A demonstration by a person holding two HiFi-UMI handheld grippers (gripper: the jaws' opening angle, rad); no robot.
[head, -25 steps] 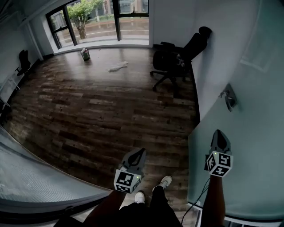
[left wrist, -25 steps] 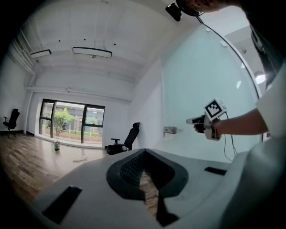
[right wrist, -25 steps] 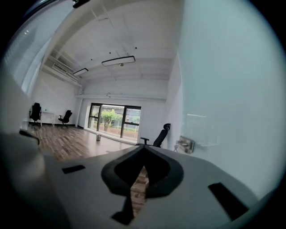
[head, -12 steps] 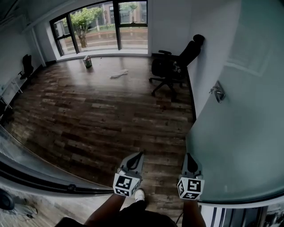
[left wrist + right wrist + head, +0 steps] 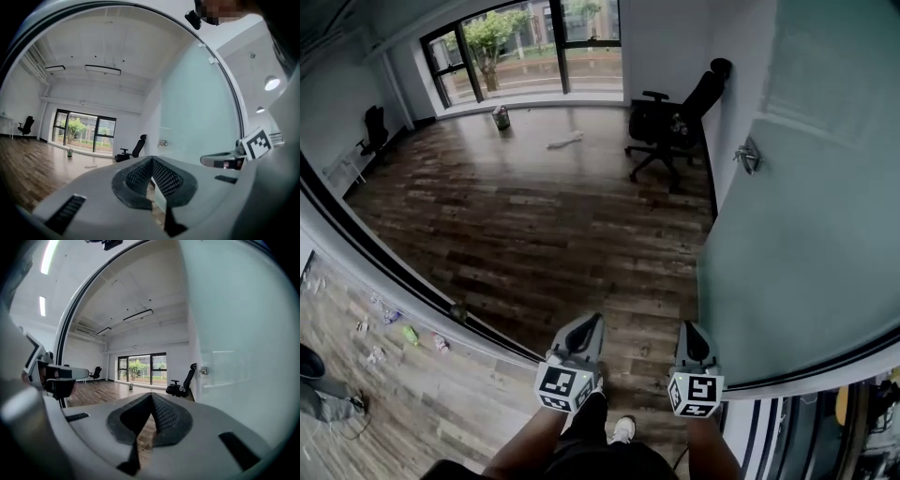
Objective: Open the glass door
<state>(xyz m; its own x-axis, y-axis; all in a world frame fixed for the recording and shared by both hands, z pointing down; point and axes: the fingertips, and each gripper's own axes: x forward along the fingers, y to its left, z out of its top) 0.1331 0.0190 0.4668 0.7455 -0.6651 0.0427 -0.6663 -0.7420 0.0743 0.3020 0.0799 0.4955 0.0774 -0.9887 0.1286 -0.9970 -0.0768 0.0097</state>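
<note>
Both grippers have pulled back toward the doorway over the past second, and the right hand-held gripper (image 5: 691, 328) has come away from the pane to sit beside the left hand-held gripper (image 5: 593, 321). Each has its jaws pressed together with nothing between them. Below them a pale shoe (image 5: 622, 429) stands near the dark threshold track (image 5: 412, 286), which now cuts across the lower left. The glass door (image 5: 806, 225) stands swung into the room at the right, its frosted panel just beside the right hand-held gripper, with its metal handle (image 5: 748, 157) farther along. Beyond lies dark plank floor (image 5: 534, 225), a black office chair (image 5: 673, 122) by the wall, a small can (image 5: 501, 116), and tall windows (image 5: 525, 42).
</note>
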